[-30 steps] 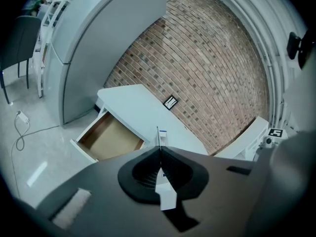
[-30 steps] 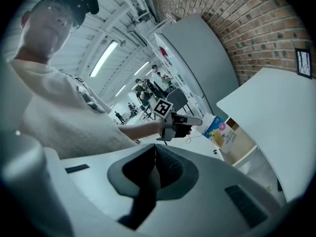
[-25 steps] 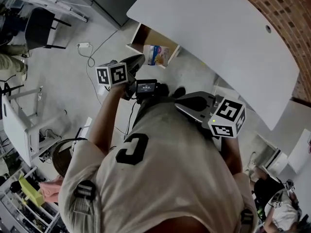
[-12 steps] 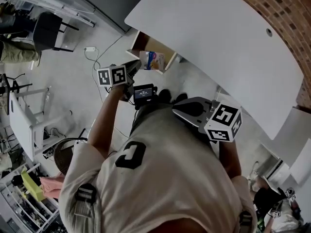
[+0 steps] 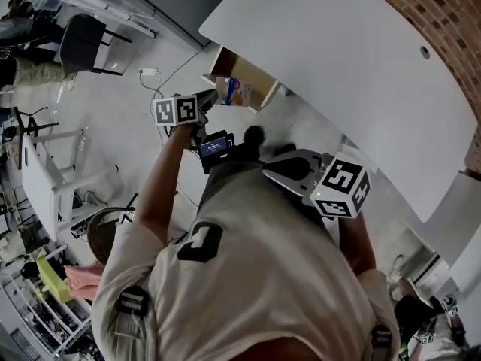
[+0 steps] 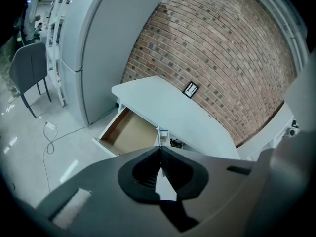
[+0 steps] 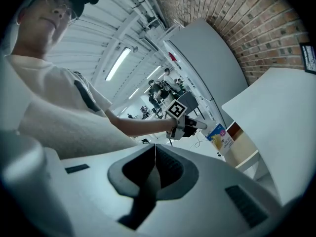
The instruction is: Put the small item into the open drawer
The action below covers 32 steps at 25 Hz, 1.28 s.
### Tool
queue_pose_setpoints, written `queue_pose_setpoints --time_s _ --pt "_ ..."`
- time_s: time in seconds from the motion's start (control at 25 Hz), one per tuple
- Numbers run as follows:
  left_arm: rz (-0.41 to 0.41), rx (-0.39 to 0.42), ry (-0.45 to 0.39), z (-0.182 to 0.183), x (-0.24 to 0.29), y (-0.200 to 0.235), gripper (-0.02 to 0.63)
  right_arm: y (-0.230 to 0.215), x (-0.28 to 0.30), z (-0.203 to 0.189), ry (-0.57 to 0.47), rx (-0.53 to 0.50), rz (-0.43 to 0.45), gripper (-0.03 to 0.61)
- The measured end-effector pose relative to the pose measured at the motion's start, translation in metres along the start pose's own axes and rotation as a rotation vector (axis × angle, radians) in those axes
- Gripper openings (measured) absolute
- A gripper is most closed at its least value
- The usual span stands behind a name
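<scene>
Left gripper [image 5: 213, 96] pinches flat glossy packet [image 5: 234, 91], thin edge-on in its own view, at boxy wood drawer [image 6: 129, 131]; right gripper [image 7: 155, 154] closed, empty.

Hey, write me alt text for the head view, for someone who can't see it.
Seen from above, a person's left tool is shut on a small packet, held at the open drawer under a white table. The right tool is shut and empty, close to the person's body.

Packet [image 5: 232, 91] at open drawer [image 5: 255, 76] front, drawer under desk [image 5: 338, 66]
</scene>
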State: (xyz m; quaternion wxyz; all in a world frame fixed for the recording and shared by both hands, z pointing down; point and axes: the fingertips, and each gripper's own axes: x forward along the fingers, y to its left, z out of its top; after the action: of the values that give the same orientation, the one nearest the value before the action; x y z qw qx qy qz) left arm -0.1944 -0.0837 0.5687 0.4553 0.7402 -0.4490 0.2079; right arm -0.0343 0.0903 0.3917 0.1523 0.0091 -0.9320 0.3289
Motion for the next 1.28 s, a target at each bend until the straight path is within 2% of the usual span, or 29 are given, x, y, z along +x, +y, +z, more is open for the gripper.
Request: queue_pose_setpoints --time_s 0.32,0.84,1.08,1.28 --pt "-0.040 0.006 0.050 0.005 0.008 0.041 0.002 -0.016 0.030 0.020 -0.027 0.053 -0.071 0.006" --pt "-0.156 0.011 0.166 0.040 0.040 0.133 0.002 -0.054 0.130 0.072 -0.012 0.146 -0.163 0.006" --pt "-0.212 -0.015 0.216 0.045 0.077 0.142 0.003 -0.064 0.149 0.079 0.010 0.192 -0.228 0.006" --pt "-0.230 -0.044 0.271 0.032 0.110 0.136 0.003 -0.067 0.146 0.070 0.013 0.240 -0.275 0.006"
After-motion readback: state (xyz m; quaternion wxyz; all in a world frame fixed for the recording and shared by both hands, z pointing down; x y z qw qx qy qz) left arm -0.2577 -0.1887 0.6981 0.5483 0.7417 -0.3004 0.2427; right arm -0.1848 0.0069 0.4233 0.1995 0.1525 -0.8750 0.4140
